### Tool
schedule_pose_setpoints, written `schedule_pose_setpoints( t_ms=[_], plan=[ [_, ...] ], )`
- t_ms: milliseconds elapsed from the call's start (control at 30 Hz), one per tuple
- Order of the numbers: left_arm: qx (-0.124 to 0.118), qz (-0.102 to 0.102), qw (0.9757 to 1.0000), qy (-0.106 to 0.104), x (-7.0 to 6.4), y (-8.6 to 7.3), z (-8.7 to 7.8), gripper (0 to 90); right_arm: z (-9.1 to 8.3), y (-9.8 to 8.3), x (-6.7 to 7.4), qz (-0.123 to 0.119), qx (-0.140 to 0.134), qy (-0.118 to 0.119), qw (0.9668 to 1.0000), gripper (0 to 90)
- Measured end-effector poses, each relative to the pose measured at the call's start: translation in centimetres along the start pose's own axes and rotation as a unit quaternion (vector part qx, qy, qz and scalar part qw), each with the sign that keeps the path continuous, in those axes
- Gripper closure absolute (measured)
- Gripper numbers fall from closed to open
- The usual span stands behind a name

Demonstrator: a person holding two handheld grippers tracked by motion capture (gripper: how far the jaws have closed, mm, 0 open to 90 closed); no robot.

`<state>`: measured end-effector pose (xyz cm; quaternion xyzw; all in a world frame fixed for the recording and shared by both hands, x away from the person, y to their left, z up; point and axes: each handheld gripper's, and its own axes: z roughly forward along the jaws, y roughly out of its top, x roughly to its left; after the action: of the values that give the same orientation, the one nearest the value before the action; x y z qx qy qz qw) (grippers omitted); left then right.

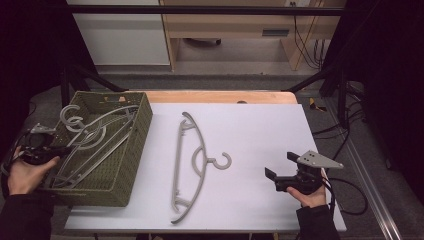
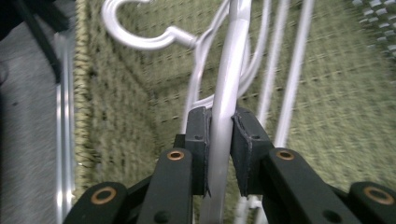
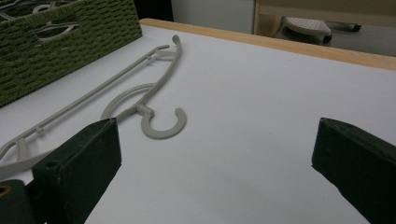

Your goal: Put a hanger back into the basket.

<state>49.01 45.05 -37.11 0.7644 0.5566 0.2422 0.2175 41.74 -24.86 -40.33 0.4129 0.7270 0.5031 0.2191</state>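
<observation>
Plastic hanger (image 2: 224, 116) in woven basket (image 1: 131, 150), left claw (image 2: 219, 140) clamped; right claw (image 3: 215, 158) apart.

Dim surroundings, perhaps blurred (close-up)

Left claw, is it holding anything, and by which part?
Yes: the left claw is shut on a grey plastic hanger in the green woven basket, gripping its curved arm below the hook.
</observation>
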Motion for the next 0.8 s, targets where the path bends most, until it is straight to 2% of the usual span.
schedule_pose_setpoints(
  t_ms=[133,233,400,467,533,633,667,733,800],
  plan=[
    [0.020,-0.002,0.9998,0.006,0.0,0.1,1.0,73.6,0.1,-0.1,0.0,-0.003,0.004,0.000,1.0000,1.6],
    [0.020,0.005,0.9997,0.013,-0.2,0.1,1.1,69.1,0.1,-0.1,0.0,-0.001,0.001,0.001,1.0000,1.6],
    [-0.018,0.014,0.9997,0.010,-0.4,0.0,0.0,63.8,-0.1,0.0,0.0,0.000,-0.002,0.001,1.0000,1.8],
    [-0.045,0.010,0.9989,0.003,-0.4,-0.1,-0.5,63.8,-0.2,0.1,0.0,0.001,-0.003,0.000,1.0000,1.8],
    [-0.061,0.013,0.9980,-0.001,-0.6,-0.2,-0.9,62.4,-0.2,0.1,-0.1,0.000,-0.003,0.000,1.0000,1.8],
    [-0.081,0.025,0.9964,-0.003,-1.0,-0.2,-1.4,61.3,-0.2,0.1,-0.1,-0.001,-0.004,0.000,1.0000,1.8],
    [-0.087,0.023,0.9959,-0.003,-1.1,-0.2,-1.6,59.8,-0.2,0.1,-0.1,0.001,-0.004,-0.001,1.0000,1.8],
    [-0.099,0.022,0.9947,-0.016,-1.4,-0.3,-1.8,55.8,-0.2,0.1,-0.1,0.000,-0.003,-0.001,1.0000,1.8],
    [-0.101,0.025,0.9943,-0.023,-1.8,-0.2,-2.0,55.8,-0.2,0.1,0.0,0.000,-0.003,-0.001,1.0000,1.8]
  ],
)
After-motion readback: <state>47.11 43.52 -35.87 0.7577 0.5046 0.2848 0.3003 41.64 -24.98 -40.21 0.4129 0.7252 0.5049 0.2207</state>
